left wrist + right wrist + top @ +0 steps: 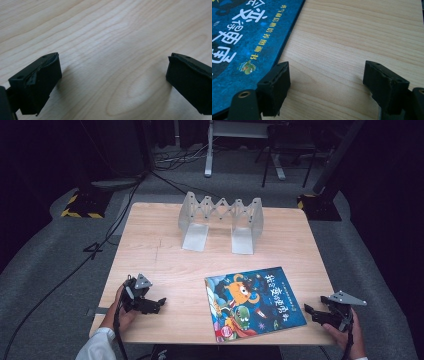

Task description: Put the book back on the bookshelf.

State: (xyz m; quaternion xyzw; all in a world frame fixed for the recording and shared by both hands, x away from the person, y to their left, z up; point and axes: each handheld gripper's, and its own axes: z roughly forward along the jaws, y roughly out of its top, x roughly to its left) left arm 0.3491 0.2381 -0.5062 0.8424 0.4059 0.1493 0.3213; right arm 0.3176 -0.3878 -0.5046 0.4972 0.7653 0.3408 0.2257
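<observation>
Blue picture book [254,302] lay flat just beside my right gripper [325,75], both grippers spread wide and holding nothing, and I thought a jaw might slide over the thin edge and push it away.

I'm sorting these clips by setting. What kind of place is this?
Probably a lab or recording studio: a lone wooden table on grey carpet, cables trailing across the floor, and dark equipment stands around it.
</observation>
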